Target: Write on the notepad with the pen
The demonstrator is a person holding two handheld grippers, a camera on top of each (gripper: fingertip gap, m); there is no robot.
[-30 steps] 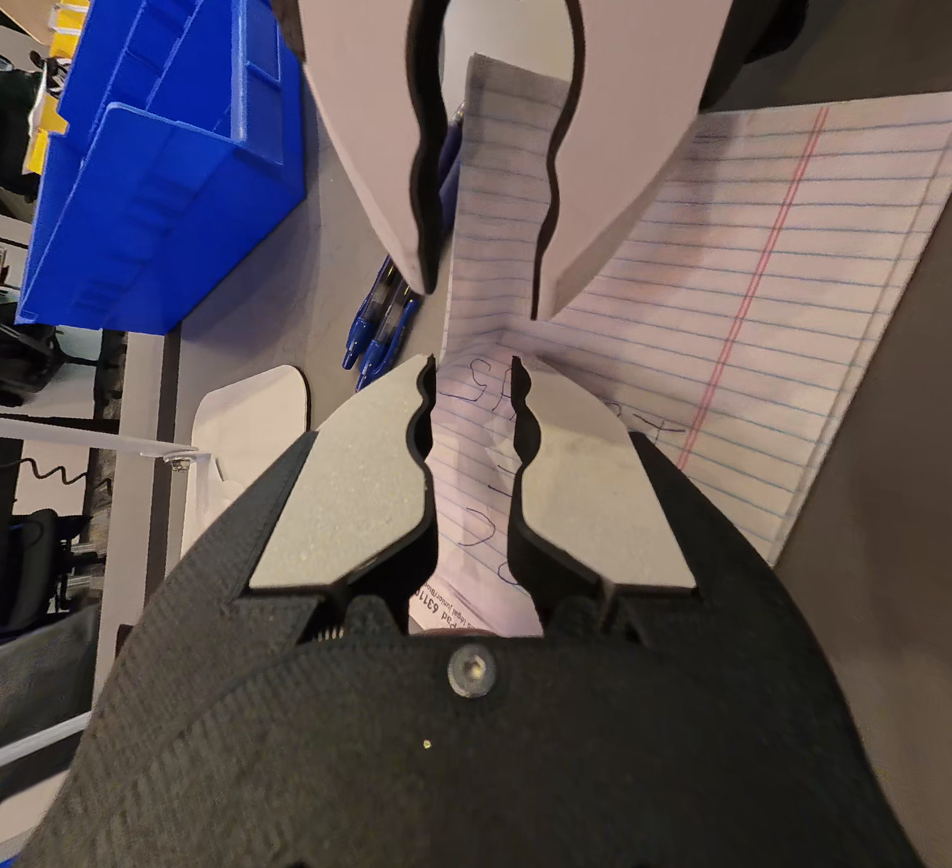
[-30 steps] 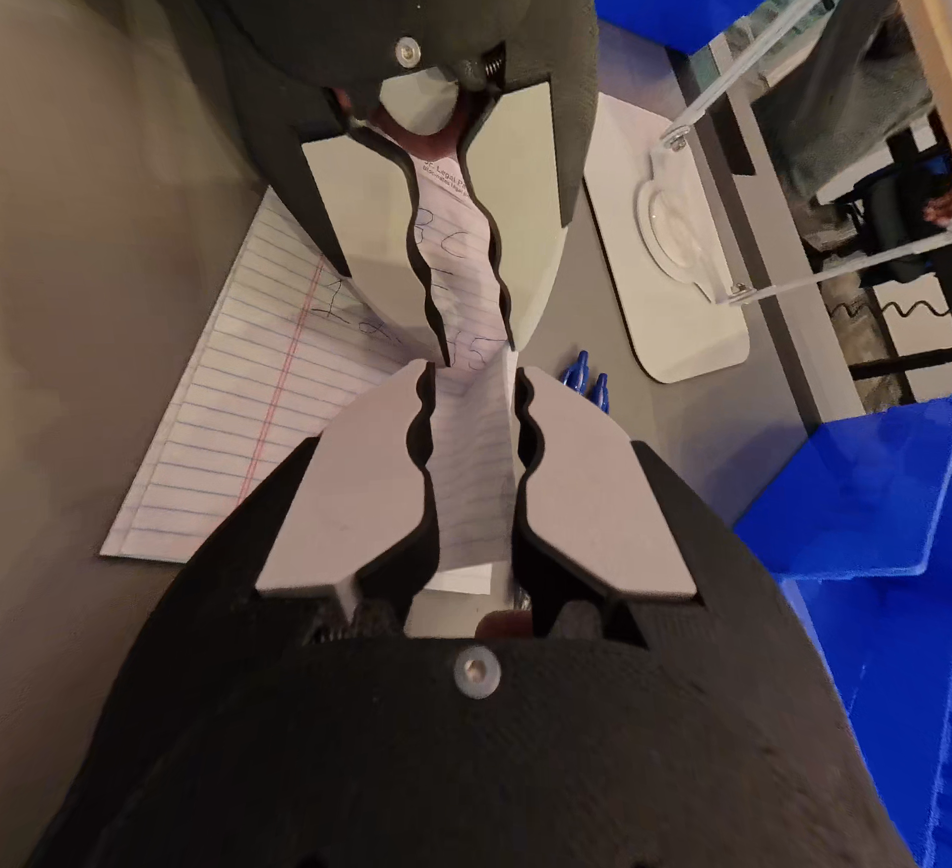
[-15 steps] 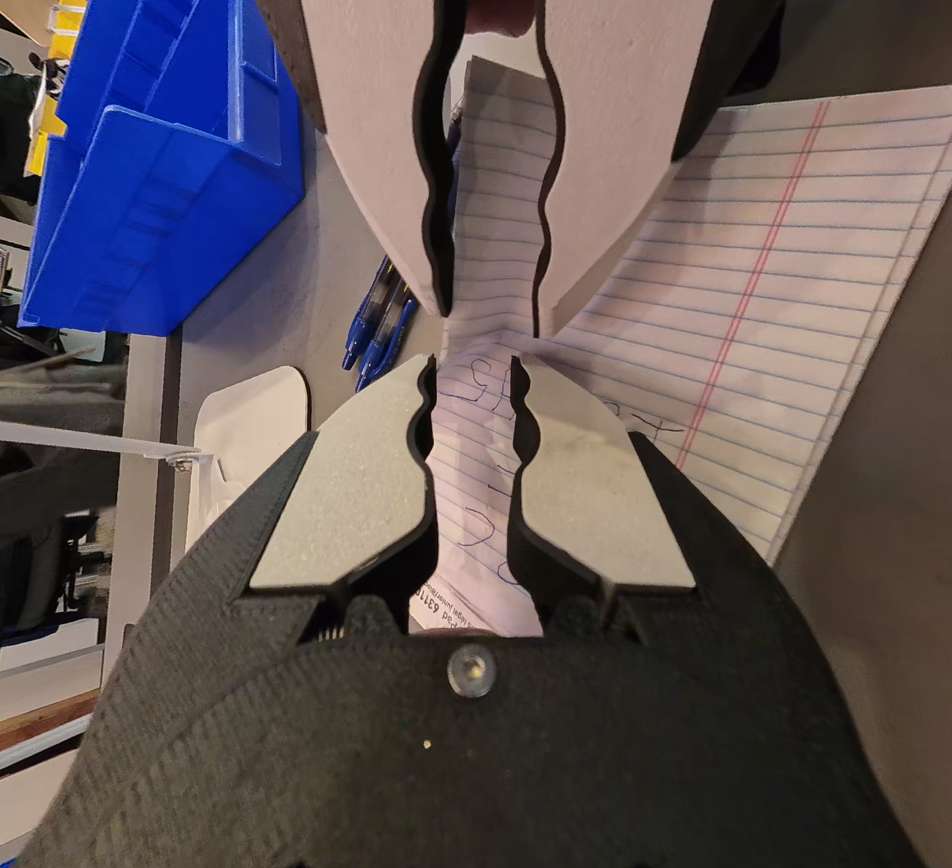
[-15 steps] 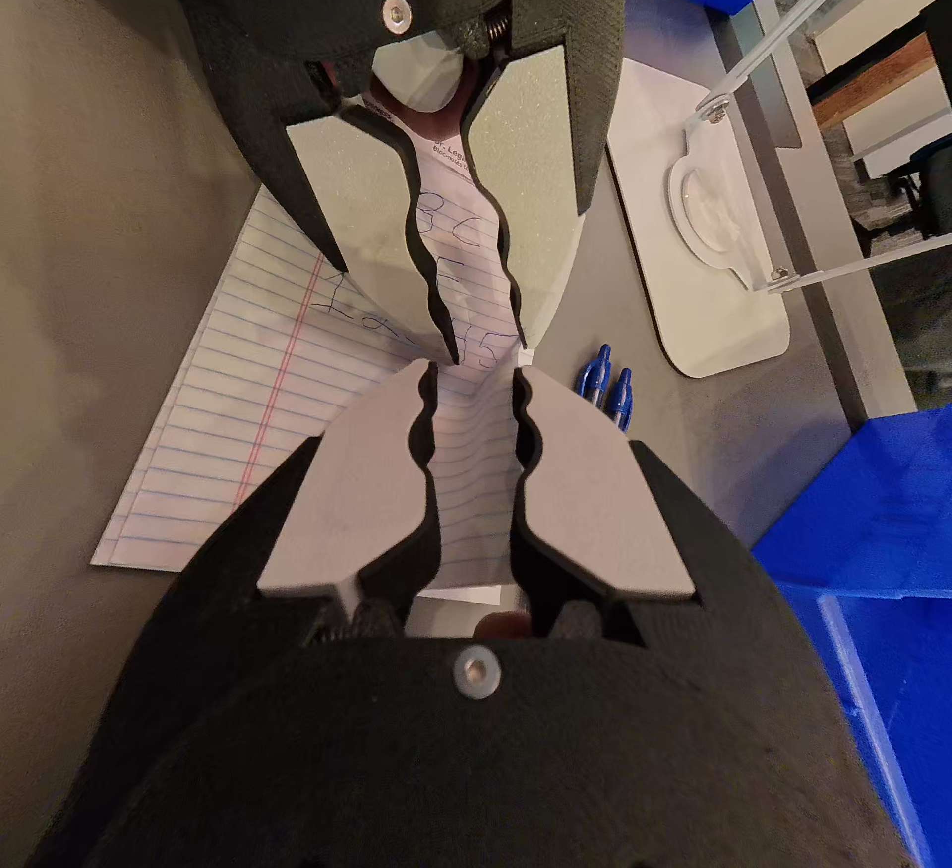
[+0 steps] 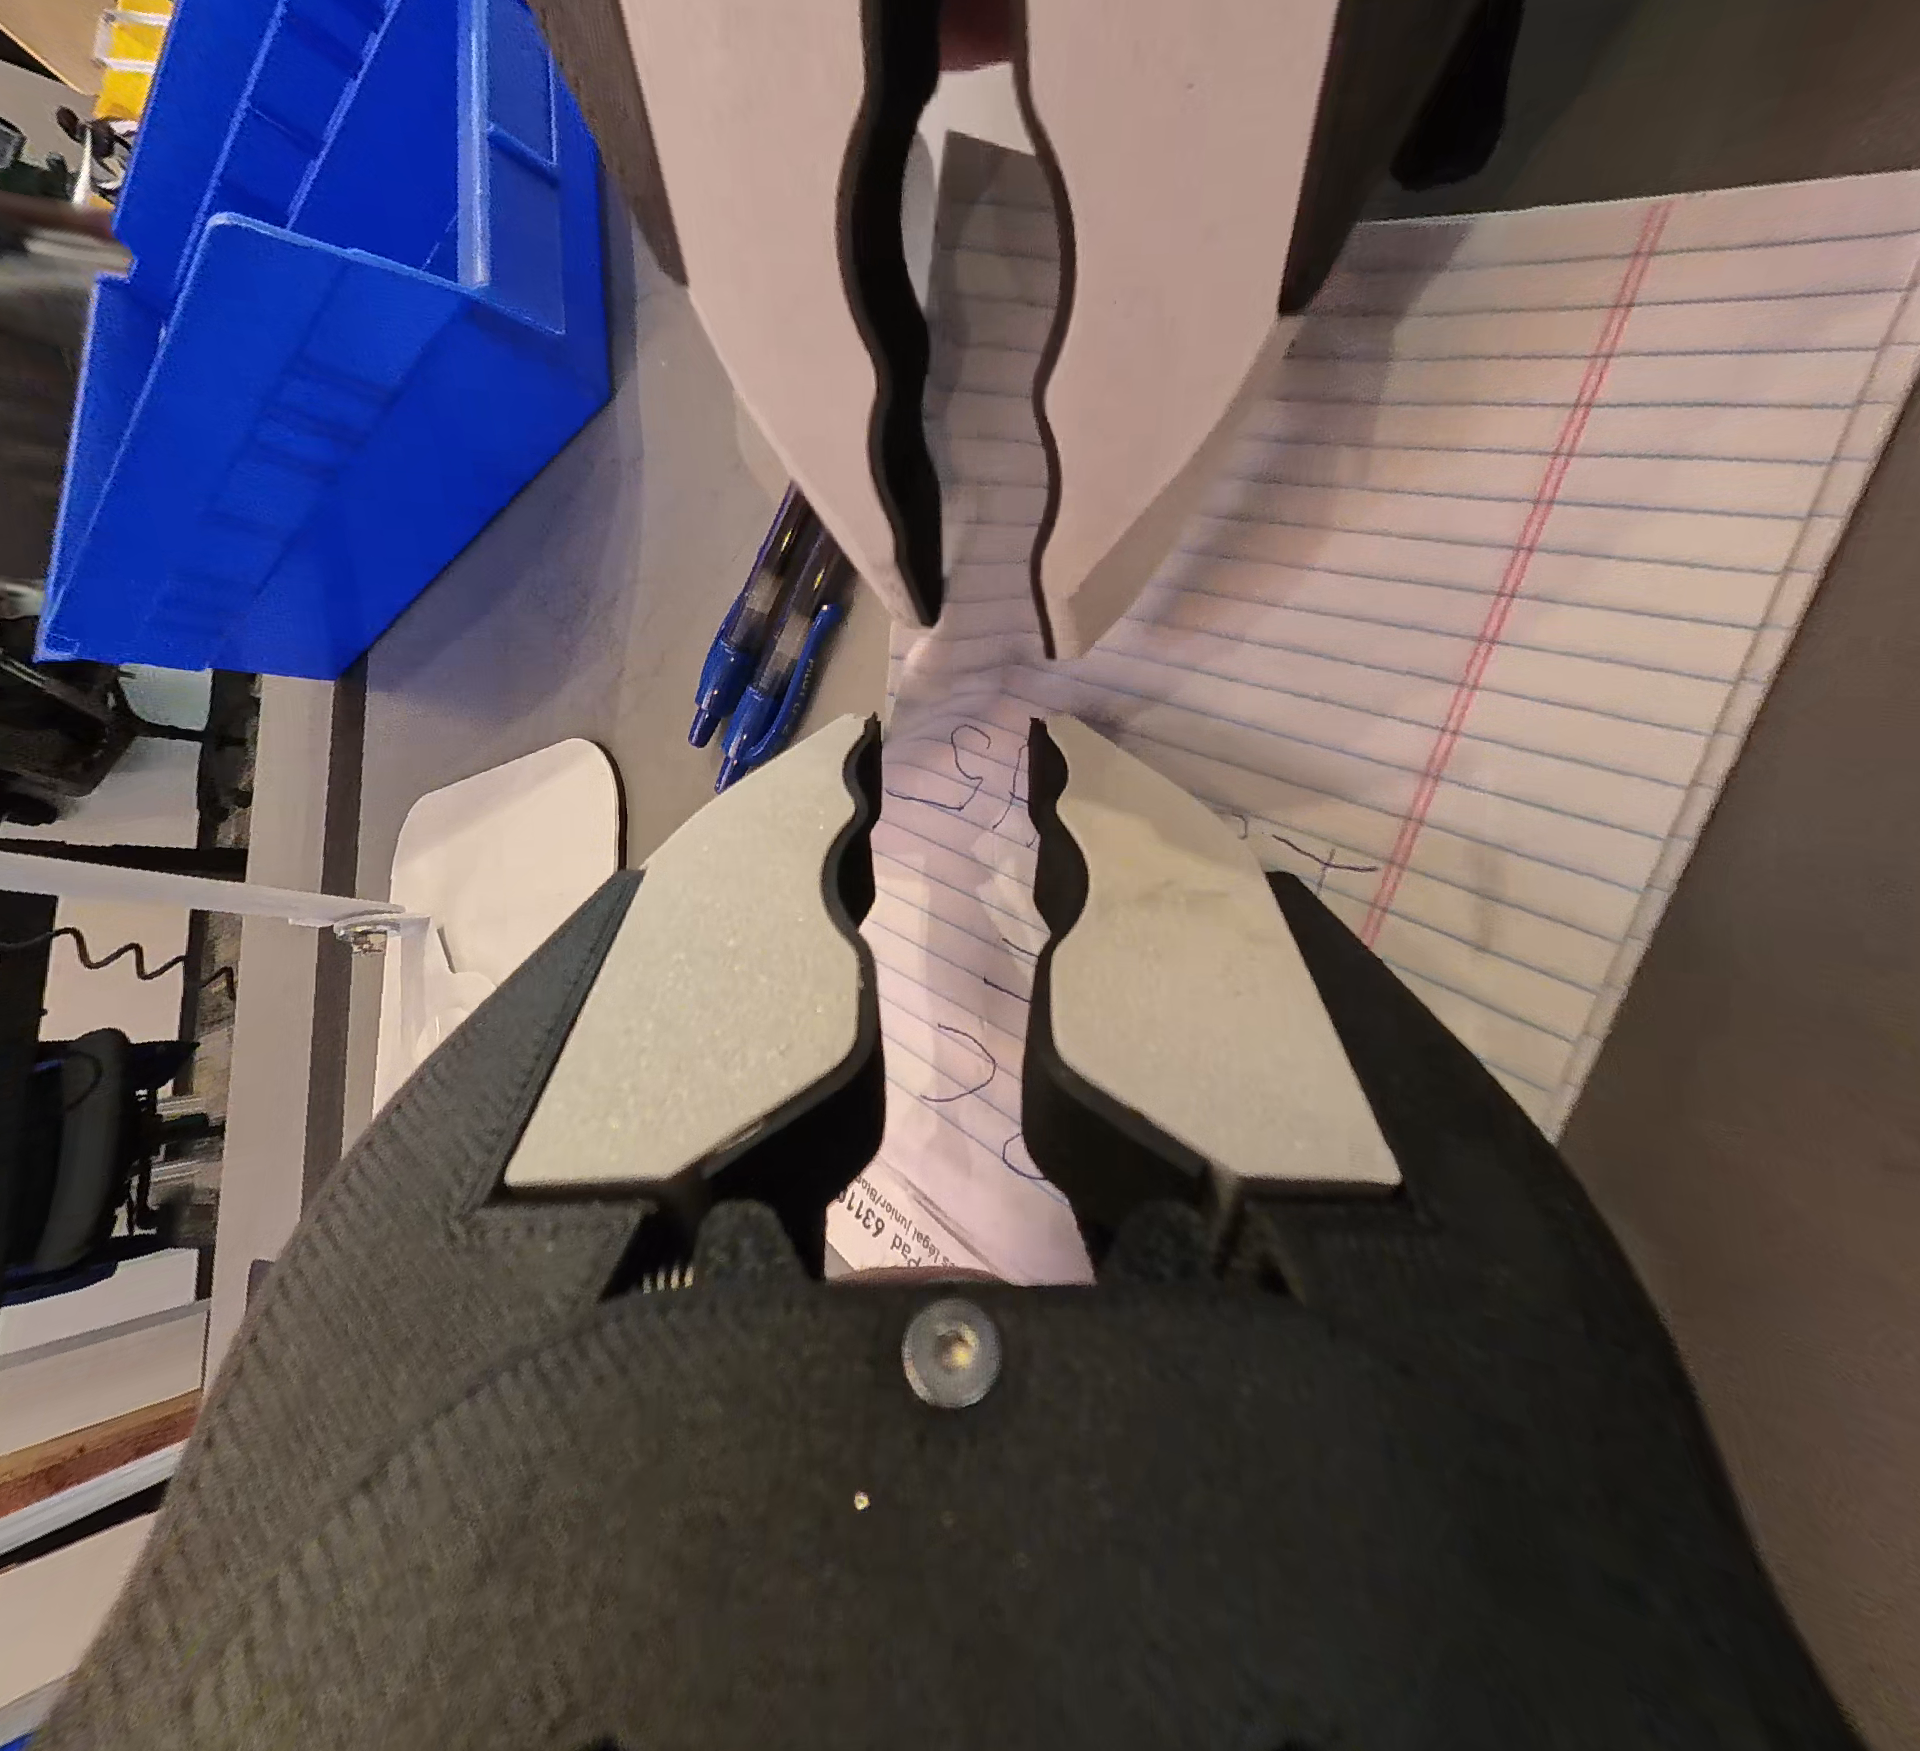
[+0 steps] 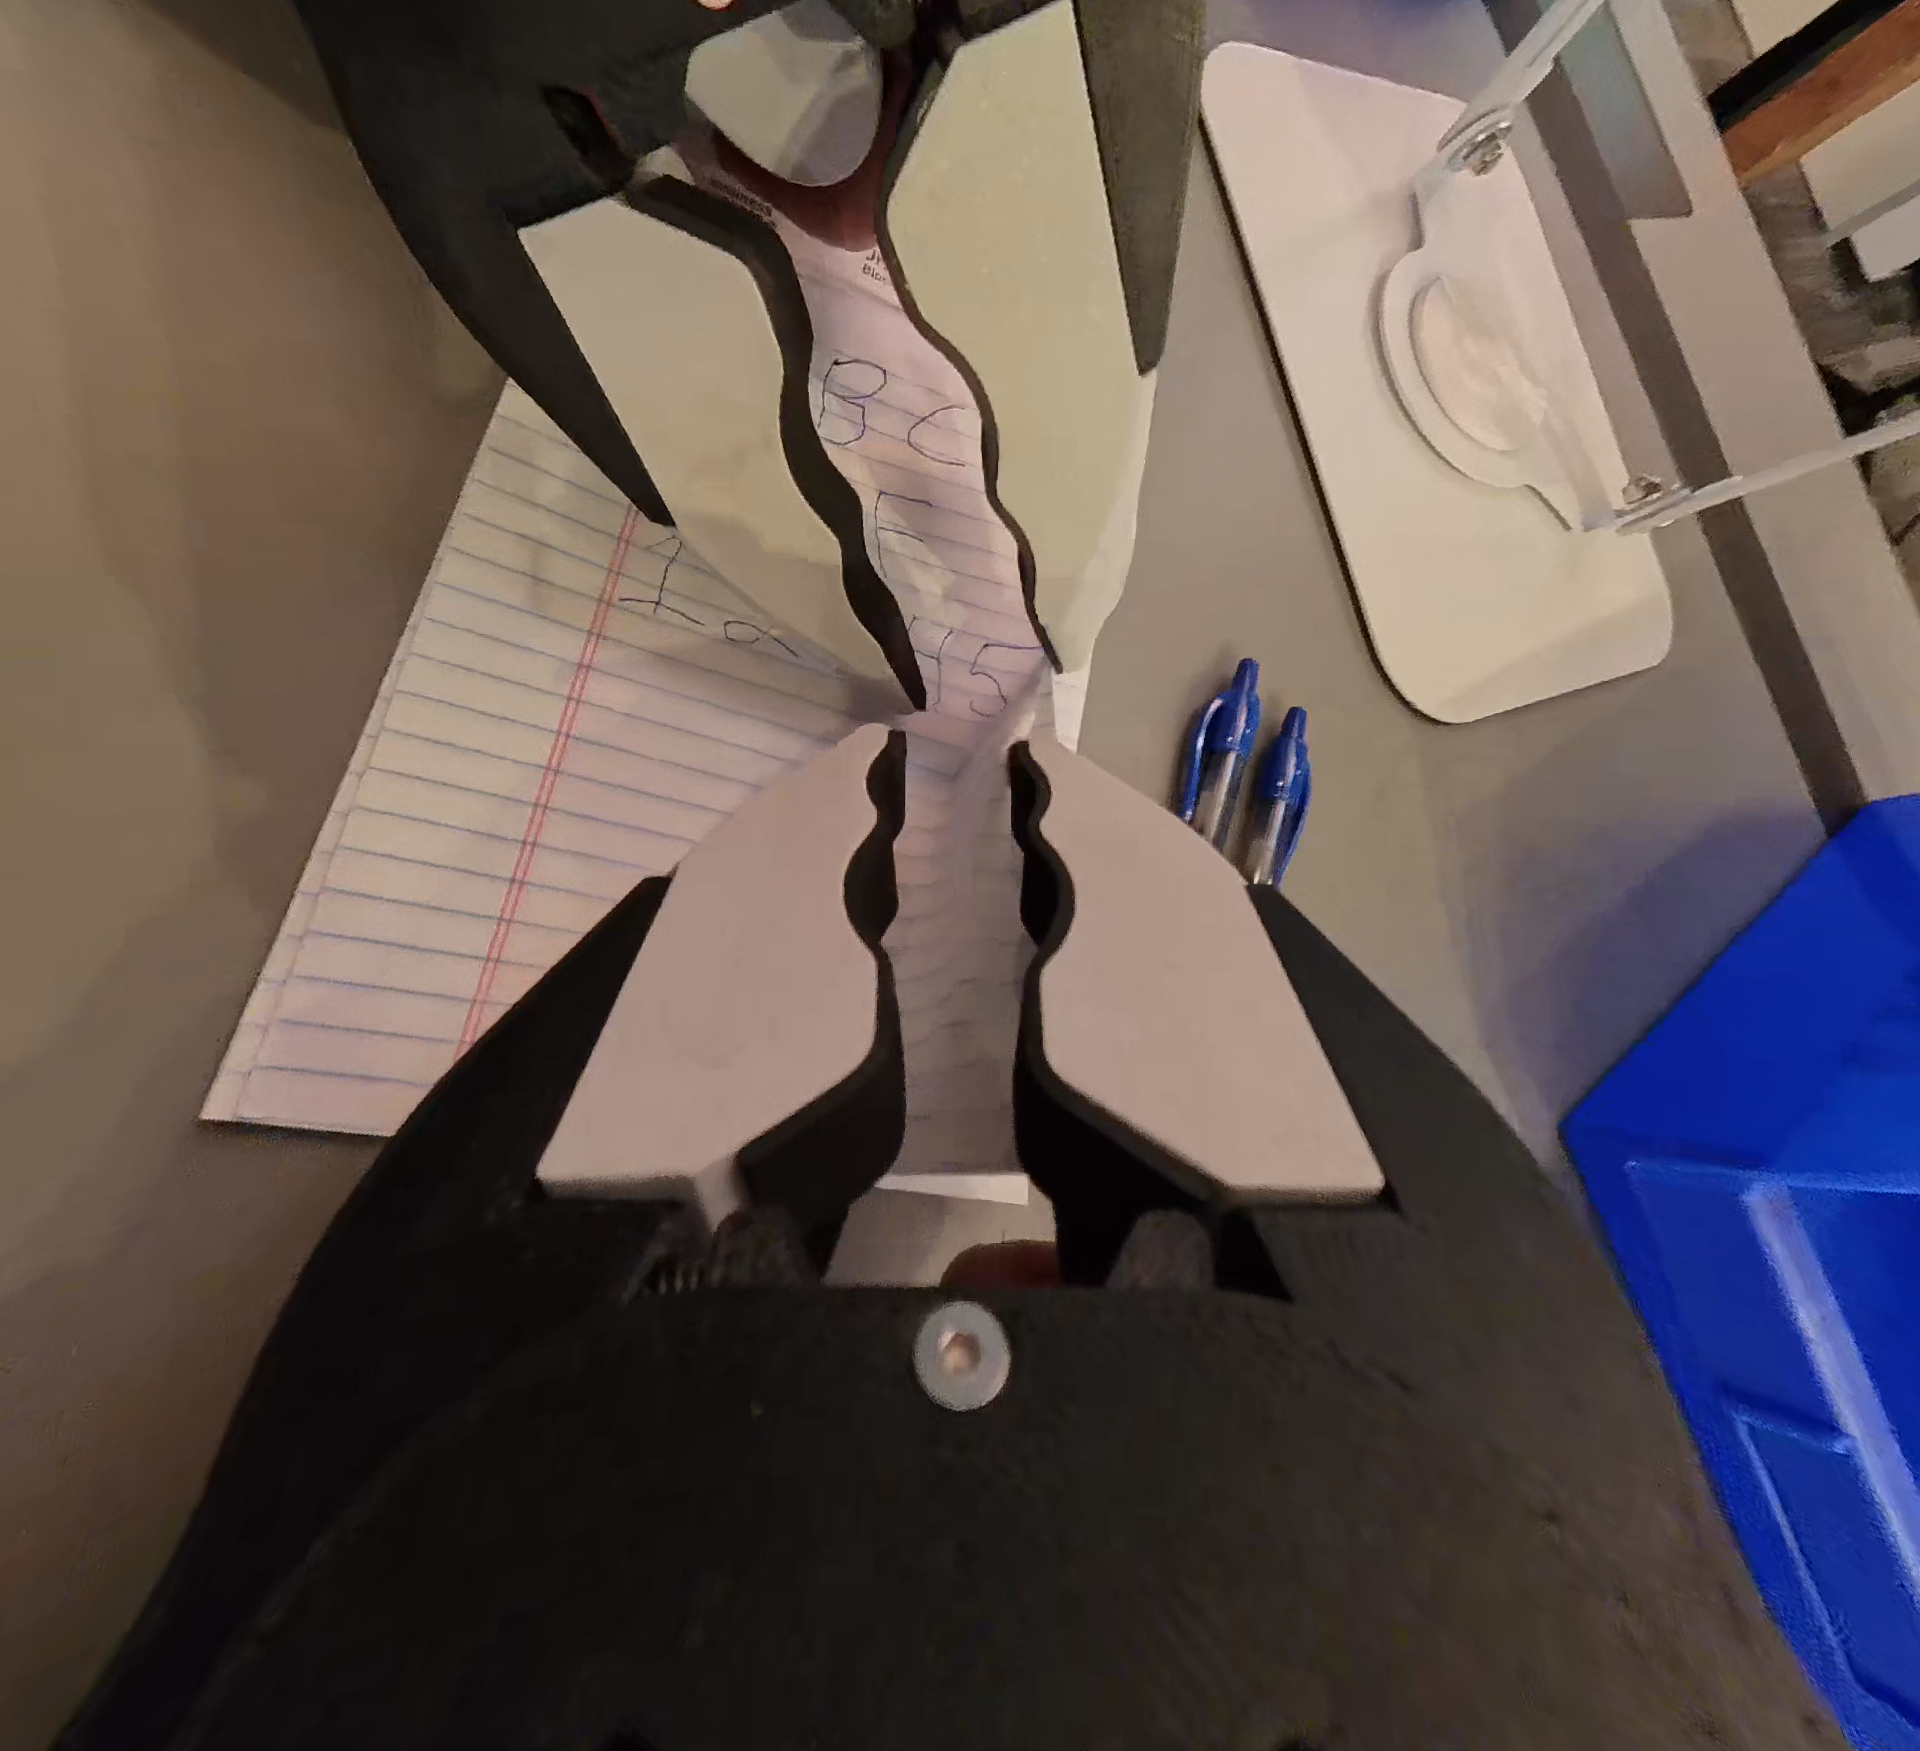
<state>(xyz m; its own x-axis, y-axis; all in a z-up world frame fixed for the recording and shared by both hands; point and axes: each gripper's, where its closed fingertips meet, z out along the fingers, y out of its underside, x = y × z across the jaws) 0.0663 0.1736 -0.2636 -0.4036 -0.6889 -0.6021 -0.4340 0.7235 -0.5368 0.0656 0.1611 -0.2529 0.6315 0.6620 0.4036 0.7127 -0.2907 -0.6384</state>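
Grey tabletop (image 6: 1455,922) carries a white lined notepad (image 6: 436,870) and two blue pens (image 6: 1247,787); the left gripper (image 5: 956,725) and right gripper (image 6: 956,740) seemingly pinch its lifted sheet (image 5: 951,922), jaws parted.

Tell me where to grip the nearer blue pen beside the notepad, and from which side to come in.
Grip the blue pen at its clear mid-barrel, coming straight down from above with the fingers across its length. It lies flat on the grey table, its twin close alongside, so one fingertip probably has to wedge between them; the outer side is free.

Dim warm light, soft shadows, wide-angle edge distortion.
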